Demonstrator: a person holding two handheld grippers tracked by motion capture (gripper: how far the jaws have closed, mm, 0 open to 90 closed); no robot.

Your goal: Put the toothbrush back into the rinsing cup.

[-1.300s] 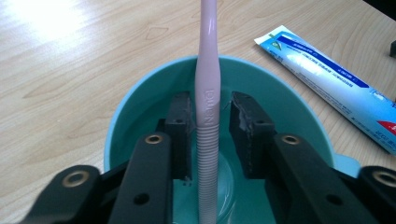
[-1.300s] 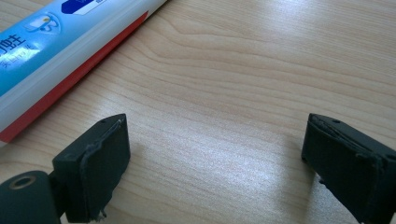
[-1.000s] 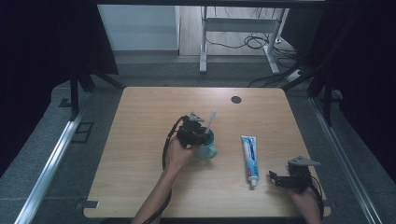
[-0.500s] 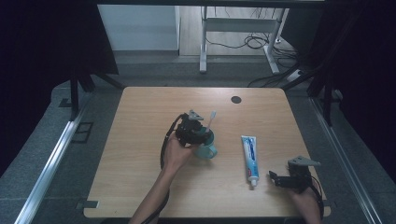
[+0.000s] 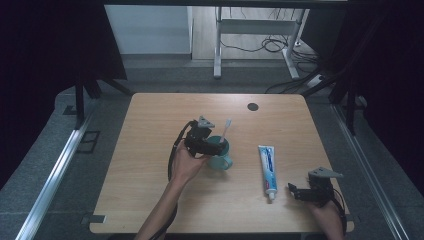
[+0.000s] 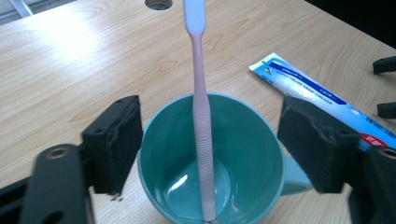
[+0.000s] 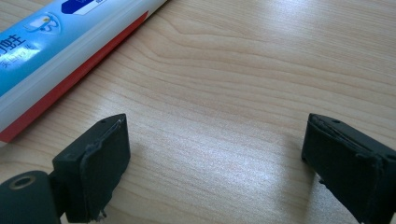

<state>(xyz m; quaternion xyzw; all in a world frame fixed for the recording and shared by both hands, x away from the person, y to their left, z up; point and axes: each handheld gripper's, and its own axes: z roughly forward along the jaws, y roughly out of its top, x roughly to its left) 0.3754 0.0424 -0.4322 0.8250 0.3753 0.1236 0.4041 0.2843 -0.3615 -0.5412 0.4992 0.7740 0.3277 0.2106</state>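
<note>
A teal mug (image 5: 221,156) stands mid-table with a pink toothbrush (image 5: 226,128) upright in it, white head up. My left gripper (image 5: 215,145) reaches over it from the left. In the left gripper view the two black jaws press the mug (image 6: 243,154) on both sides of its rim, and the toothbrush (image 6: 201,116) leans on the near wall. A blue and white toothpaste tube (image 5: 267,167) lies flat to the mug's right. My right gripper (image 5: 294,191) rests low on the table by the tube's near end, open, with bare wood between its jaws (image 7: 215,163); the tube (image 7: 56,51) lies to their upper left.
The wooden table (image 5: 150,165) has a dark round hole (image 5: 253,106) near its far edge. Metal frame rails (image 5: 55,170) run along both sides. Desk legs and cables (image 5: 260,45) stand on the floor beyond the table.
</note>
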